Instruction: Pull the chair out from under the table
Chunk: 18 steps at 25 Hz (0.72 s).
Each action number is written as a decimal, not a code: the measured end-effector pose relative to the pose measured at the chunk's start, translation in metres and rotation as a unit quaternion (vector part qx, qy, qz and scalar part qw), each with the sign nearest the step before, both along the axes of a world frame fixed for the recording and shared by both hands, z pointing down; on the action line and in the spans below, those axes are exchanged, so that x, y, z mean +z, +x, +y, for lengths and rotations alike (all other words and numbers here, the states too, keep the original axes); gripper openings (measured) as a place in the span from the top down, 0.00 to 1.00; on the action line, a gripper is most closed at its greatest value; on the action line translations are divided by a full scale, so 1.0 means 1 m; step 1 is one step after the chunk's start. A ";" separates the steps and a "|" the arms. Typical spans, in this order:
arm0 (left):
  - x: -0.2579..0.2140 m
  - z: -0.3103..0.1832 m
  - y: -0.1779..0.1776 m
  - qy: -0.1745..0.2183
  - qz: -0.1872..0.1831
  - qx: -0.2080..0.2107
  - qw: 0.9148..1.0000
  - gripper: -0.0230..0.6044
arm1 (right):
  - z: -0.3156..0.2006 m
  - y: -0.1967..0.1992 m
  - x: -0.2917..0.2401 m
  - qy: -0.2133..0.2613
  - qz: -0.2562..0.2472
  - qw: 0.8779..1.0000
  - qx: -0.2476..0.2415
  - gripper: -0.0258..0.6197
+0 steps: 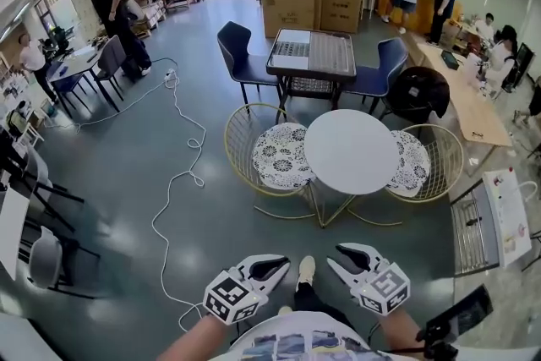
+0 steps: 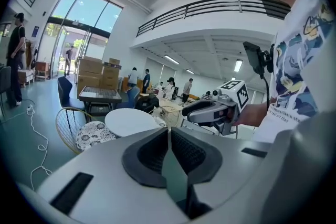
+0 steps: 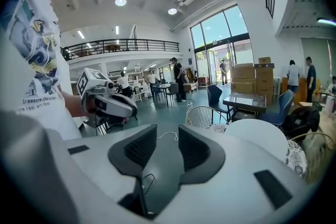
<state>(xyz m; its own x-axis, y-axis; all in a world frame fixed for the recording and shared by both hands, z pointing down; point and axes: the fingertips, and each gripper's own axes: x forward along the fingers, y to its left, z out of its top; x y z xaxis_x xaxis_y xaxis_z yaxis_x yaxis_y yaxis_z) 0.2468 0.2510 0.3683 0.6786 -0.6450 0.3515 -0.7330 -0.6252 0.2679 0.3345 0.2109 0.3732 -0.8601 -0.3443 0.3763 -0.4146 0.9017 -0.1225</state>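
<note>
Table legs [image 1: 321, 207] in head view alone; left tongs [image 2: 169, 132] together

Your head camera is looking steeply down from well back of the round white table [image 1: 351, 150]. Your two gripper cameras are riding low, also well back, angling inward; all three are sharing that table.

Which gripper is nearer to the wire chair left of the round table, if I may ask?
Left. The left gripper is directly before the wire chair; the right gripper is offset toward the round table.
</note>
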 end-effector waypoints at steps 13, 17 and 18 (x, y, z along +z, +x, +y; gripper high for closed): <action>0.018 -0.226 -0.056 -0.025 -0.046 -0.065 0.996 0.88 | -0.221 -0.027 0.005 0.019 -0.022 1.000 -0.012 0.77; 0.037 -0.277 -0.082 -0.047 -0.063 -0.092 0.993 0.84 | -0.264 -0.034 0.017 0.003 -0.024 1.000 -0.011 0.77; 0.042 -0.286 -0.092 -0.056 -0.067 -0.098 0.991 0.84 | -0.271 -0.036 0.017 0.000 -0.024 1.000 -0.009 0.77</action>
<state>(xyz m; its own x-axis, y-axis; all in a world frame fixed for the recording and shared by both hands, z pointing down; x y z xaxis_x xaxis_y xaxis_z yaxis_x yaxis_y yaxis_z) 0.1544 -0.0354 0.4105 0.4870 -0.7113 0.5068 -0.8709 -0.4397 0.2196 0.2983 -0.0599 0.3904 -0.8833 -0.3278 0.3350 -0.3915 0.9091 -0.1426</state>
